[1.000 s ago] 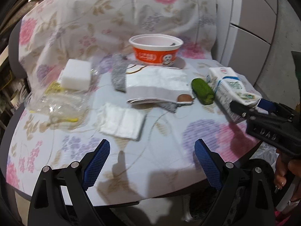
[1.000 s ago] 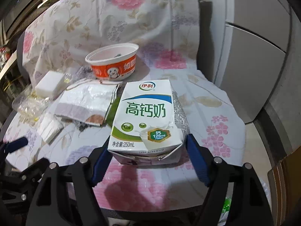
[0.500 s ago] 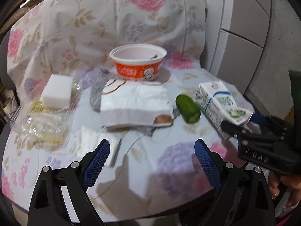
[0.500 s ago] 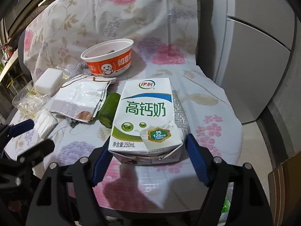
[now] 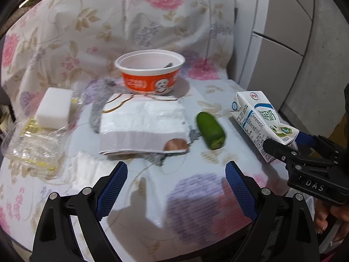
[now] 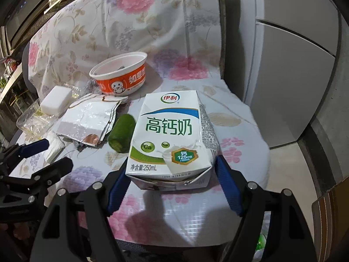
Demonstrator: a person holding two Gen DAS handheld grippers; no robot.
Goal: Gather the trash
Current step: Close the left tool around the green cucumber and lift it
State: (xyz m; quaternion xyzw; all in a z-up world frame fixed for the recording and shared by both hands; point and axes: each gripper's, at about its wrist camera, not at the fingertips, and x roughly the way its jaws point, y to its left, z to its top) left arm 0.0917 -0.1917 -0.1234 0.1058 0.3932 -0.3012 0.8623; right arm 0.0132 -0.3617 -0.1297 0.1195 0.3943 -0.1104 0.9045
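Right gripper [image 6: 172, 187] pinches the milk carton [image 6: 170, 135] above the table [image 6: 235, 131]; left gripper [image 5: 176, 187] jaws spread, empty.

Milk carton [image 6: 172, 135]: near bottom corners hidden behind the blue pads of the right gripper [image 6: 173, 187]; small print on its side panel too fine to read. Instant noodle bowl [image 5: 150, 74]: something dark lies inside at the right, mostly hidden by the rim, cannot tell what. Grey cloth [image 5: 98, 100] largely covered by the white wrapper [image 5: 141, 124]. Folded tissue [image 5: 85, 163], near left, is blurred and partly behind the left gripper [image 5: 176, 187] pad. Hand [image 5: 331, 220] cut off at the right edge. Cucumber piece [image 5: 210, 130] blurred.
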